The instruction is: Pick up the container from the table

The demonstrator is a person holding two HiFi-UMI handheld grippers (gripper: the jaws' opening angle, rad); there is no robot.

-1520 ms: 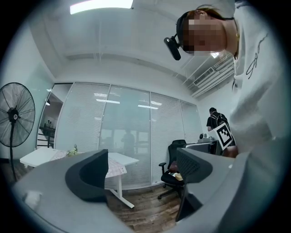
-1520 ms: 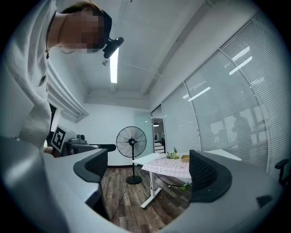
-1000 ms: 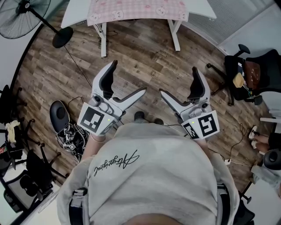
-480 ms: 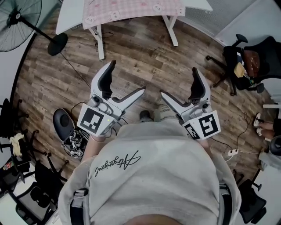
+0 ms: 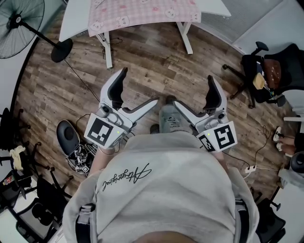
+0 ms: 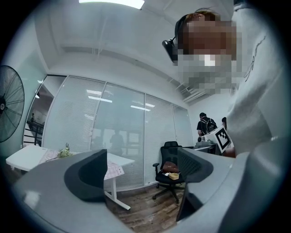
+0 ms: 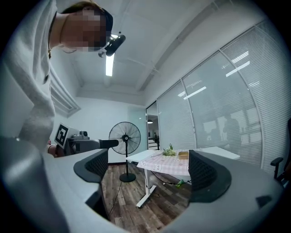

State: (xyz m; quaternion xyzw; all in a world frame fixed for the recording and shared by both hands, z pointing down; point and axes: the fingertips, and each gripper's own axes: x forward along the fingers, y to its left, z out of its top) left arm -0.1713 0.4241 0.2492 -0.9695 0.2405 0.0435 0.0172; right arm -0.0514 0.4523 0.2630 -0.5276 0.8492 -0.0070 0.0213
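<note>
Tools first: the left tool (image 5: 139,86) and the right tool (image 5: 192,90) are both held out at waist height over the wooden floor (image 5: 156,61). On each, the jaws stand wide apart with only air between them; neither has hold of anything. Each carries a cube with a black-and-white square marker, the left one (image 5: 102,130) and the right one (image 5: 218,137), patterns only, no letters.

Ahead of both tools, well apart from them, stands a white desk (image 5: 78,16) under a pink checked cloth (image 5: 142,9) printed with small cartoon figures. From the right tool's side the container (image 7: 183,155) shows as a small tan box on that cloth, just beside a little green plant (image 7: 169,150). It is too small to make out any label.

Off beyond the left tool is a standing fan (image 5: 19,19), and out past the right tool a black office chair (image 5: 266,78) with a brown bag on its seat.

The person's grey sweatshirt (image 5: 161,199) bears a line of black looping script (image 5: 124,174) across the chest. I cannot read it.
</note>
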